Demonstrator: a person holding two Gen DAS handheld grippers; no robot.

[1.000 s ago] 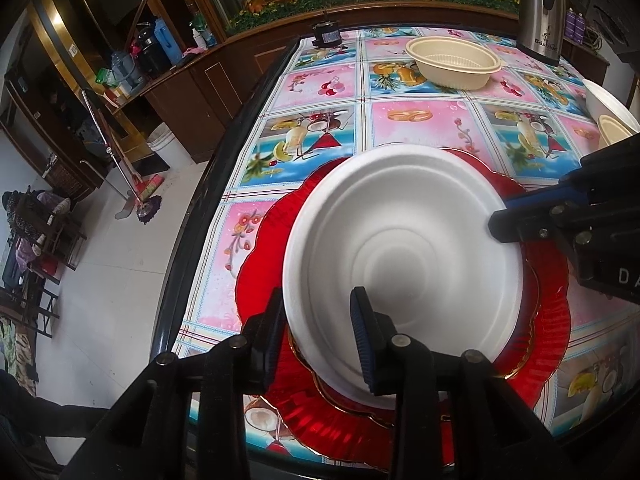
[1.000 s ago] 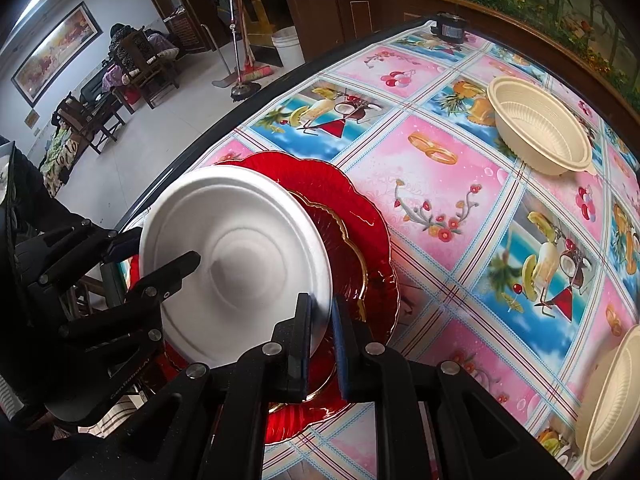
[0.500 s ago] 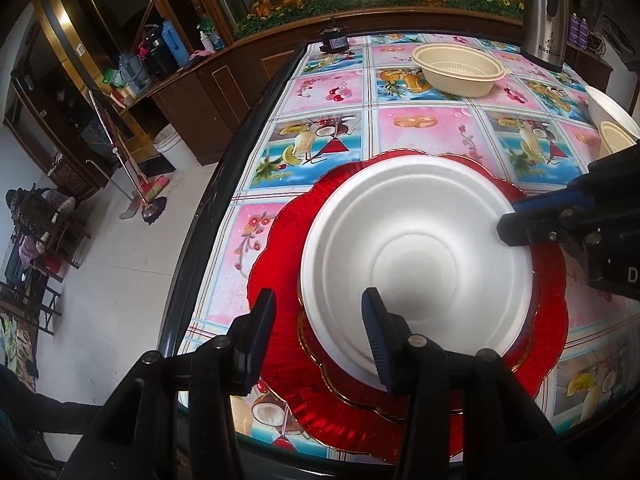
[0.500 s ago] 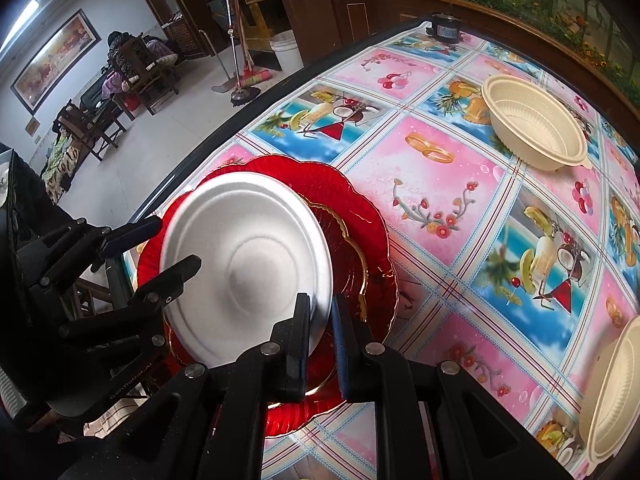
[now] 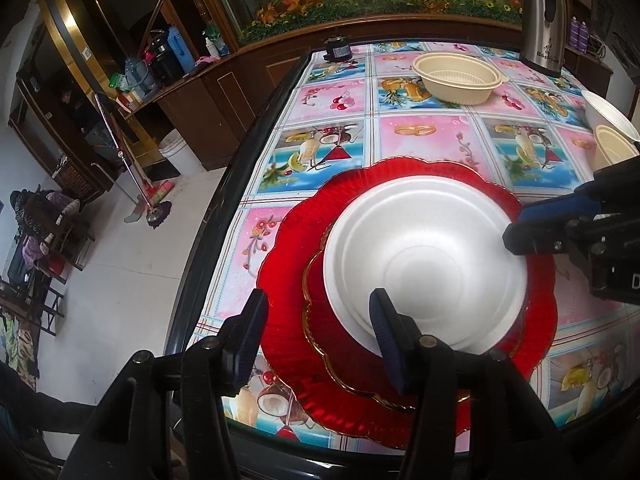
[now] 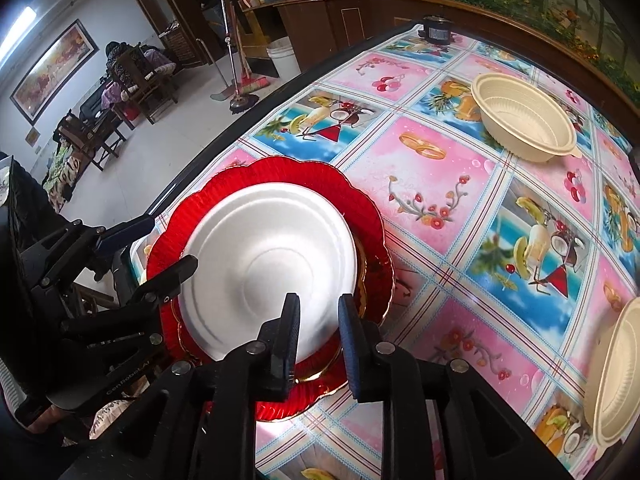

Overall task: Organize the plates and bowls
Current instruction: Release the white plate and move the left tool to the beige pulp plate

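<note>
A white foam plate point(image 5: 428, 264) rests upside-up on a small red gold-rimmed plate point(image 5: 344, 344), which sits on a large red scalloped plate point(image 5: 288, 248) at the table's near-left corner. My left gripper point(image 5: 320, 336) is open, its jaws straddling the white plate's near edge without holding it. My right gripper point(image 6: 318, 328) is open, jaws apart at the white plate's point(image 6: 268, 264) right edge. A cream bowl point(image 6: 524, 120) stands at the far side, and cream bowls point(image 6: 616, 376) stand at the right edge.
The table point(image 6: 460, 216) has a fruit-patterned cloth and a dark rounded edge point(image 5: 224, 208). A steel kettle point(image 5: 544, 16) and a small black device point(image 5: 336, 48) stand at the far end. The floor lies left.
The white plate has come down flat onto the red plates. My left gripper has opened wide and my right gripper has opened off the plate's rim.
</note>
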